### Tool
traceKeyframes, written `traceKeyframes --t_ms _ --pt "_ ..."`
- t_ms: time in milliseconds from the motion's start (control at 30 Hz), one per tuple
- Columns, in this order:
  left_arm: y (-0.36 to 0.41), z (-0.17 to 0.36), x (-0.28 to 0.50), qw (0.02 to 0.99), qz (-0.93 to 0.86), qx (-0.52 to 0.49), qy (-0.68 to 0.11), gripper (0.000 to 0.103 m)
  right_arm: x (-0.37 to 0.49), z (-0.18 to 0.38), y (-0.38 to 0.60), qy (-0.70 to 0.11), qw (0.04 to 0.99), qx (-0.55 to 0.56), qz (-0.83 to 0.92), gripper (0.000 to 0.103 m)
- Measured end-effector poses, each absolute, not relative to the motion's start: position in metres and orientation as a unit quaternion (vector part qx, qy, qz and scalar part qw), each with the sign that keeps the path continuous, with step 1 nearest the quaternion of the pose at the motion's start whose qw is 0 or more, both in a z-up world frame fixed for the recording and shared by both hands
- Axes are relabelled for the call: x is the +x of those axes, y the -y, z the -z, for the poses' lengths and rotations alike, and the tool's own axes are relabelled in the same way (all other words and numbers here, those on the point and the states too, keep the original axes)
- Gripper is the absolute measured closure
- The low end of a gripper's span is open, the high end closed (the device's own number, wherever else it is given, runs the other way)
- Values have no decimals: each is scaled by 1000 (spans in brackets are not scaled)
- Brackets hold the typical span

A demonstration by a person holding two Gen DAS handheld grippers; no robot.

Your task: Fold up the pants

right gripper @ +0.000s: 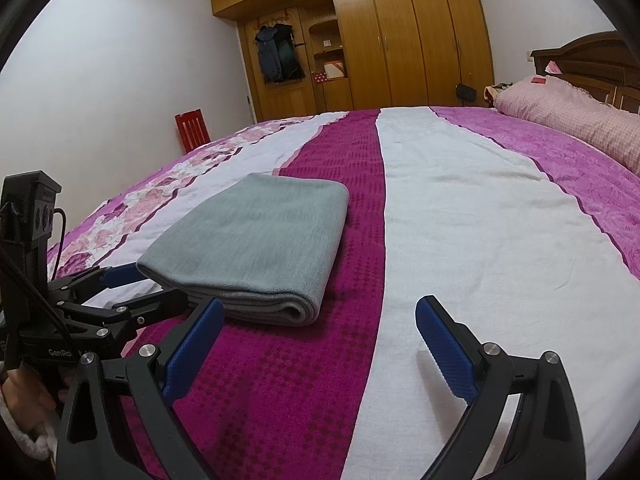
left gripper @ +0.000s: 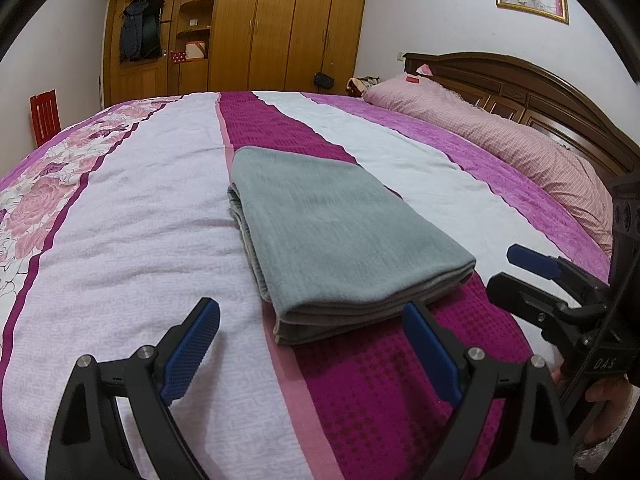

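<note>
The grey pants (left gripper: pixel 340 236) lie folded into a flat rectangular stack on the bed (left gripper: pixel 132 240); they also show in the right wrist view (right gripper: pixel 256 248). My left gripper (left gripper: pixel 312 344) is open and empty, just in front of the stack's near edge, apart from it. My right gripper (right gripper: pixel 320 344) is open and empty, to the right of the stack's near corner. The right gripper also shows at the right edge of the left wrist view (left gripper: pixel 560 292). The left gripper shows at the left of the right wrist view (right gripper: pixel 132 288), beside the stack.
The bedspread has white, magenta and floral stripes (right gripper: pixel 460 220). A pink checked pillow (left gripper: pixel 500 136) lies along the wooden headboard (left gripper: pixel 520 80). A wooden wardrobe (left gripper: pixel 260 24) stands beyond the bed. A red chair (right gripper: pixel 192 128) stands by the wall.
</note>
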State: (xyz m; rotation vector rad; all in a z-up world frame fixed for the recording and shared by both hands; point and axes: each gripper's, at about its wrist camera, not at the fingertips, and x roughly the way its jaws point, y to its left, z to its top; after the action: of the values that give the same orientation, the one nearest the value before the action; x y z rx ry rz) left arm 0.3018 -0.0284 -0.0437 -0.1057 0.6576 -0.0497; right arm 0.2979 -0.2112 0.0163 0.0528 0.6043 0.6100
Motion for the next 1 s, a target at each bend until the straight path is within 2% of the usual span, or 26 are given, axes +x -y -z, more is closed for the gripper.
traceKeyframes --t_ms 1000 --pt "30 44 301 945 21 -47 -324 8 299 -13 213 -296 910 24 -290 7"
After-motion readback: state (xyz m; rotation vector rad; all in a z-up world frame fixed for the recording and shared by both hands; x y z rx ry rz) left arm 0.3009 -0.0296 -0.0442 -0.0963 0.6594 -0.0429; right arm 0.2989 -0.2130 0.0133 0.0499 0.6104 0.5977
